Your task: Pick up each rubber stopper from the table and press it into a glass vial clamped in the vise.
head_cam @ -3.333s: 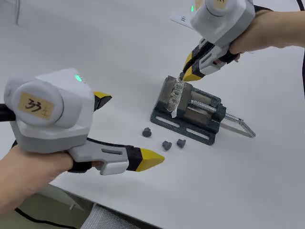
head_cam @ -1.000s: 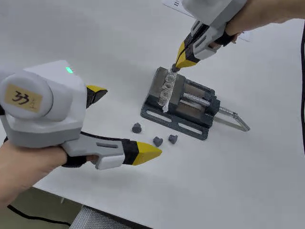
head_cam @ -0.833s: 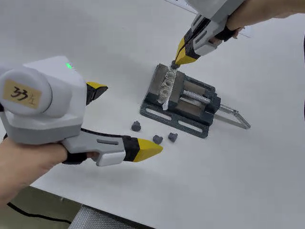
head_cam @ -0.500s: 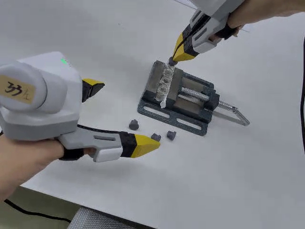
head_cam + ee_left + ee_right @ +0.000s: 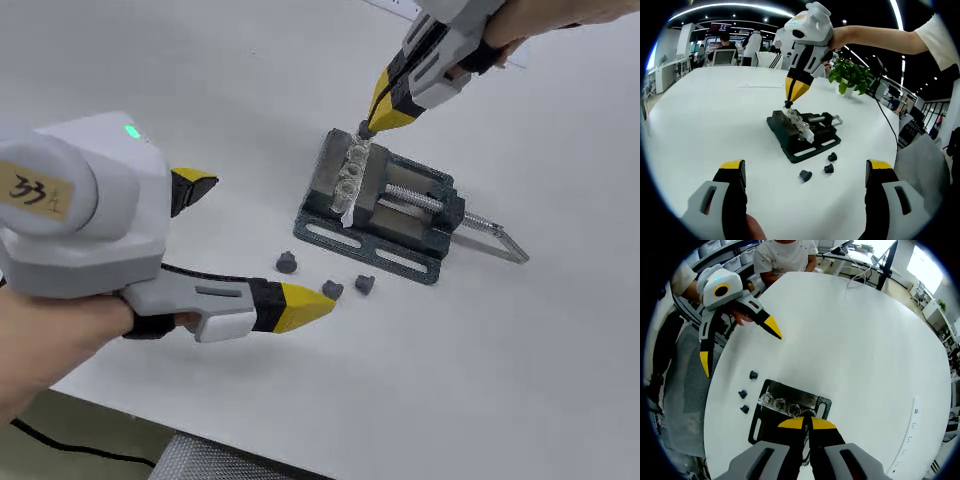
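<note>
A dark vise (image 5: 400, 215) on the white table clamps a row of clear glass vials (image 5: 348, 176). My right gripper (image 5: 372, 124) is shut on a dark rubber stopper (image 5: 364, 131), held at the mouth of the far-end vial; in the right gripper view the stopper (image 5: 808, 414) sits between the closed yellow tips (image 5: 809, 421). Three loose stoppers (image 5: 287, 262) (image 5: 332, 290) (image 5: 365, 284) lie in front of the vise. My left gripper (image 5: 255, 245) is open and holds nothing, its lower tip just beside the middle stopper. From the left gripper view, the stoppers (image 5: 805, 175) lie ahead between the jaws.
The vise's screw handle (image 5: 498, 238) sticks out to the right. A white paper strip (image 5: 914, 426) lies near the table's far edge. A potted plant (image 5: 850, 75) stands at the back, with people seated beyond the table. The table's near edge runs close under my left gripper.
My left gripper's lower tip has crept closer to the middle loose stopper. The right gripper stays at the far-end vial with the stopper, tilting slightly. The head camera has shifted.
</note>
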The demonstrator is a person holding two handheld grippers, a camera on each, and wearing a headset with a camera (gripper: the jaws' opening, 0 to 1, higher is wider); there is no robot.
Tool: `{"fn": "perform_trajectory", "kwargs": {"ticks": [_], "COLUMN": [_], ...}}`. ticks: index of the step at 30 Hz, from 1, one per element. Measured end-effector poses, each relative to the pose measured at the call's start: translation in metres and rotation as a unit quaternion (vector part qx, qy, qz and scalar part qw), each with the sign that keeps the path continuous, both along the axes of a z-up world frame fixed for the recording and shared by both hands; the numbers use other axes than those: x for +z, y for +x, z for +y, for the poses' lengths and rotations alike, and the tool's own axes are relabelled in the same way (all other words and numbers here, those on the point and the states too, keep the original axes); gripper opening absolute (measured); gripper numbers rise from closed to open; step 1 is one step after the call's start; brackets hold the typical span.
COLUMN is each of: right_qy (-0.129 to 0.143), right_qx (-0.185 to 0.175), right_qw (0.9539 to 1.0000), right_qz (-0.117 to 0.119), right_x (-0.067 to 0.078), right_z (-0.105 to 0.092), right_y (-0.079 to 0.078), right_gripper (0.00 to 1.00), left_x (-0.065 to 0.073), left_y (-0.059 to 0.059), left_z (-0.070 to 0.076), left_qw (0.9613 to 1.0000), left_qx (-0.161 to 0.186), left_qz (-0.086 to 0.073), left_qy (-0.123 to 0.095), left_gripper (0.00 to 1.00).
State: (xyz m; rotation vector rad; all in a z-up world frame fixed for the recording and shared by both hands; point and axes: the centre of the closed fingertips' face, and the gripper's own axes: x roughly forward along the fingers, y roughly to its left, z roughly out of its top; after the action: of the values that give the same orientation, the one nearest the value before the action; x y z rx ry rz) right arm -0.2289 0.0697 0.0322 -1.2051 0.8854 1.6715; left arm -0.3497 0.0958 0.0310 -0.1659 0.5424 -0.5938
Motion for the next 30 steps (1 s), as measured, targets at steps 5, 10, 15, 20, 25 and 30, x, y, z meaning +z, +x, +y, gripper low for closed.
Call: {"fn": "perform_trajectory", "kwargs": {"ticks": [5, 10, 15, 20, 25, 30], "right_qy": [0.002, -0.001, 0.0, -0.007, -0.021, -0.03], "right_qx": [-0.001, -0.007, -0.02, 0.0, 0.001, -0.005], "right_qw": [1.0, 1.0, 0.9998, 1.0, 0.9998, 0.9995], "right_qz": [-0.003, 0.003, 0.007, -0.005, -0.008, -0.008], "right_x": [-0.0018, -0.0005, -0.0011, -0.0023, -0.0026, -0.0031], "right_z": [0.001, 0.001, 0.0002, 0.0004, 0.0009, -0.0004], "right_y": [0.0015, 0.0012, -0.0002, -0.0019, -0.0006, -0.0002], "right_gripper": [0.0, 0.0, 0.0, 0.0, 0.0, 0.0], "left_x": [-0.0002, -0.0013, -0.0014, -0.0017, -0.0012, -0.0032], "left_y": [0.0001, 0.0002, 0.001, 0.0032, 0.0043, 0.0044], "left_z": [-0.0022, -0.0035, -0.0024, -0.0028, -0.005, -0.0061], "left_qw": [1.0, 1.0, 1.0, 1.0, 1.0, 0.9999], "left_qx": [-0.003, -0.004, -0.004, -0.004, -0.006, -0.007], "left_qz": [0.001, 0.002, 0.003, 0.003, 0.004, 0.006], "left_qy": [-0.001, -0.002, -0.002, -0.002, -0.003, -0.004], "left_gripper": [0.99, 0.99, 0.99, 0.99, 0.99, 0.99]}}
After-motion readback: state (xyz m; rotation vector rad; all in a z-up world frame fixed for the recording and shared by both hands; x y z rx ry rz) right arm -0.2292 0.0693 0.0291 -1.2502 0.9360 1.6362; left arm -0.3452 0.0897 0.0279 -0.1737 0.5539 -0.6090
